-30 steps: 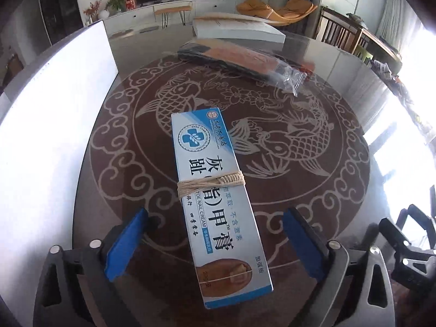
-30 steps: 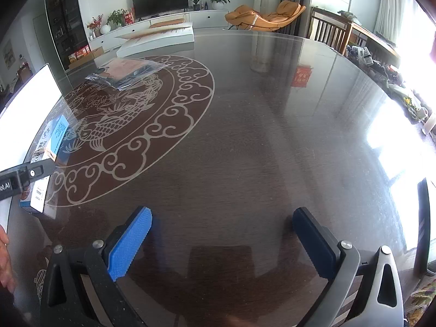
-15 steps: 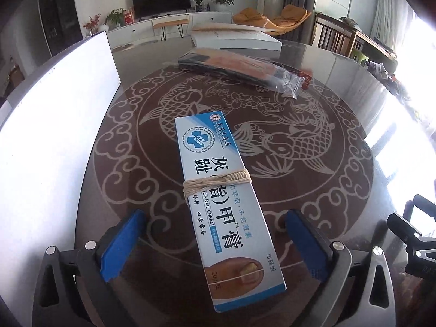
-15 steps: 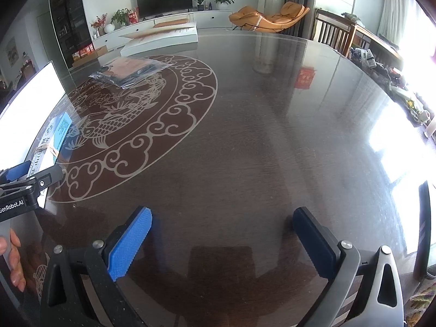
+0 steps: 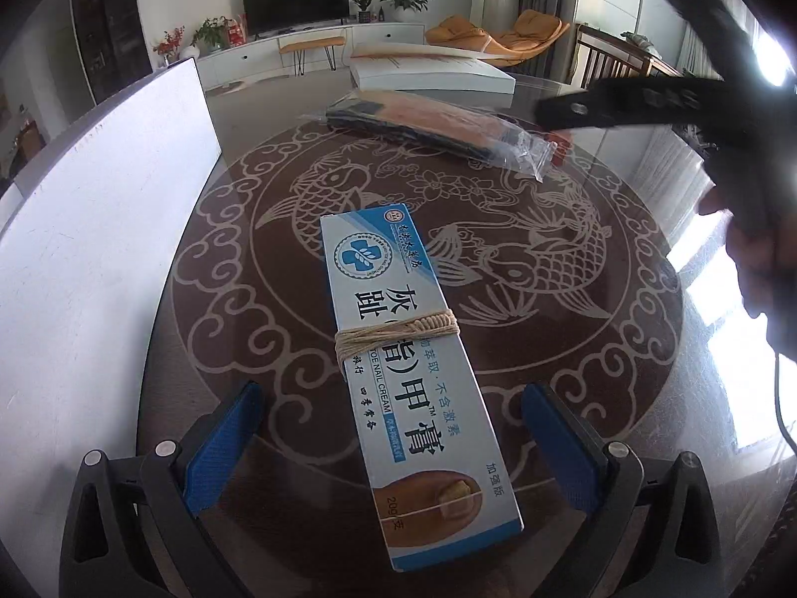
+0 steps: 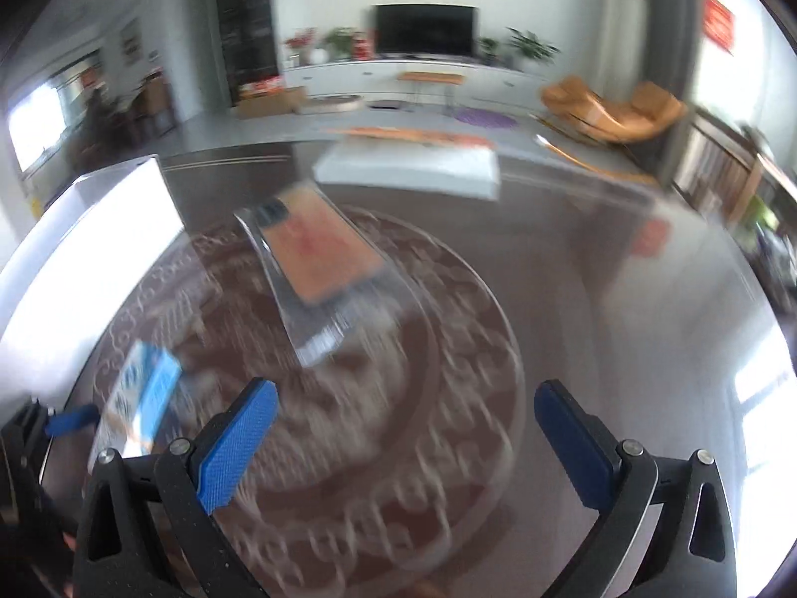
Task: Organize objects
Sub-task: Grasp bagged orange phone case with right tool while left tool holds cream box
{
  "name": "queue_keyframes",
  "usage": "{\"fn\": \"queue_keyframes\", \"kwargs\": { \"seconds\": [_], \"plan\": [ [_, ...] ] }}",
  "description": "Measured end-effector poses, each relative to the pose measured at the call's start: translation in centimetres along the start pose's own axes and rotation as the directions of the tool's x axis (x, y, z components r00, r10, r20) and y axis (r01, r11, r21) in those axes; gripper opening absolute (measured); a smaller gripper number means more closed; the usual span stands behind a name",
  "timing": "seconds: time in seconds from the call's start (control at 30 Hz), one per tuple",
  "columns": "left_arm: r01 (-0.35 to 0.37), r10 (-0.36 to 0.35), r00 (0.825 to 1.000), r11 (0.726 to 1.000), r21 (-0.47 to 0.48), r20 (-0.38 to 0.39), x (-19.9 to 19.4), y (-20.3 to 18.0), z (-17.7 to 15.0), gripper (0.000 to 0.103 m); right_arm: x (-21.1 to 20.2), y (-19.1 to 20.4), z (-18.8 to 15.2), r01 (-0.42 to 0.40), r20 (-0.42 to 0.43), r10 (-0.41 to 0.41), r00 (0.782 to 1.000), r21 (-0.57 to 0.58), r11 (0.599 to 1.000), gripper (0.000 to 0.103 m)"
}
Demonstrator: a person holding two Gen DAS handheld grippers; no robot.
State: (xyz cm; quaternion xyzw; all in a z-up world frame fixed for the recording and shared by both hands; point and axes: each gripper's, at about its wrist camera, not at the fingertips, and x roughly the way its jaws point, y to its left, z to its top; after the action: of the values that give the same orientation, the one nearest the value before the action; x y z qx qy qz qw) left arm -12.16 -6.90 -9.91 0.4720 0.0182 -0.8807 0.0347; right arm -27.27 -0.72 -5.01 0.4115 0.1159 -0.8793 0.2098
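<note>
A long blue and white cream box tied round with twine lies flat on the glass table. My left gripper is open, its blue pads either side of the box's near half without touching it. An orange phone case in a clear bag lies farther back. In the blurred right wrist view the bagged case sits ahead of my open right gripper, which holds nothing. The box shows at lower left there, beside a finger of the left gripper. The right gripper's dark body crosses the upper right of the left wrist view.
A large white board lies along the table's left side. A flat white box with an orange sheet on it lies at the far edge. The dark glass table carries a round fish pattern. A hand holds the right gripper's handle.
My right gripper has swung quickly left and now faces the bagged case, its view blurred by the motion. It has entered the left wrist view at upper right. The left gripper has barely shifted.
</note>
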Motion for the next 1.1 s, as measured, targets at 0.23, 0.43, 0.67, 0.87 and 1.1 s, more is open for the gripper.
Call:
{"fn": "queue_keyframes", "kwargs": {
  "seconds": [0.23, 0.43, 0.67, 0.87, 1.1],
  "plan": [
    [0.0, 0.0, 1.0, 1.0, 0.0, 0.0, 0.0, 0.0, 0.0, 0.103, 8.4, 4.1, 6.2, -0.115, -0.145, 0.093, 0.985, -0.152, 0.982, 0.103],
    [0.0, 0.0, 1.0, 1.0, -0.001, 0.001, 0.0, 0.0, 0.0, 0.103, 13.0, 6.0, 7.5, -0.127, -0.266, 0.072, 0.961, -0.193, 0.973, 0.103],
    [-0.004, 0.004, 1.0, 1.0, -0.002, 0.002, 0.1, 0.0, 0.4, 0.103, 11.4, 6.9, 6.8, -0.129, -0.245, 0.096, 0.965, -0.124, 0.984, 0.081],
    [-0.005, 0.005, 1.0, 1.0, -0.003, 0.002, 0.1, 0.0, 0.5, 0.103, 7.9, 6.7, 3.5, -0.109, -0.226, 0.083, 0.971, -0.105, 0.988, 0.076],
    [-0.004, 0.004, 1.0, 1.0, -0.002, 0.003, 0.1, 0.0, 0.4, 0.103, 0.1, 1.7, -6.0, 0.003, -0.177, 0.002, 0.984, 0.031, 1.0, 0.076]
  ]
}}
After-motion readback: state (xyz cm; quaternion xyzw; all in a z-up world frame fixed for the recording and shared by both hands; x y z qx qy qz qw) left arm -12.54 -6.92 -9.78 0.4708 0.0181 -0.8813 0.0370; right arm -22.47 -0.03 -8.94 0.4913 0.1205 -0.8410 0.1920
